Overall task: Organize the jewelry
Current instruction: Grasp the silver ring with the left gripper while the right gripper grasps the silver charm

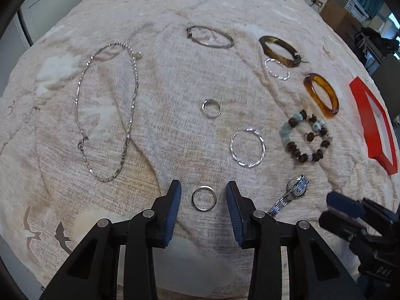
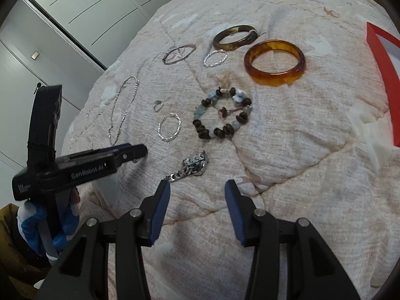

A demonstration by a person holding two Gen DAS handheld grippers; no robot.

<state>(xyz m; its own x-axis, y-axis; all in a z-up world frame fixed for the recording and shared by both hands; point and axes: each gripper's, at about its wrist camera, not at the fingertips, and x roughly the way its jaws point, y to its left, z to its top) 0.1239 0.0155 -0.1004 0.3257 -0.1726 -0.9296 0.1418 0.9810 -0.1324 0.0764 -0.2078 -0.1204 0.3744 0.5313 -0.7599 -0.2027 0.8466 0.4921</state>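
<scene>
Left claw hovers over bird-print quilt, probably a bed.

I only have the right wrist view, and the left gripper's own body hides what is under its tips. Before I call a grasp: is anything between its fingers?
Observer: Yes. In the left wrist view a plain silver ring lies flat on the quilt, between the fingers of the left gripper.
Operator: Is it gripped yet?
Observer: No. Both pads stand clear of the ring, with quilt showing on each side, so the jaws are open around it.
Operator: Is my right gripper crowding it?
Observer: No. From the left camera the right gripper sits at the lower right, beyond the silver link bracelet, with a gap between the two.
</scene>
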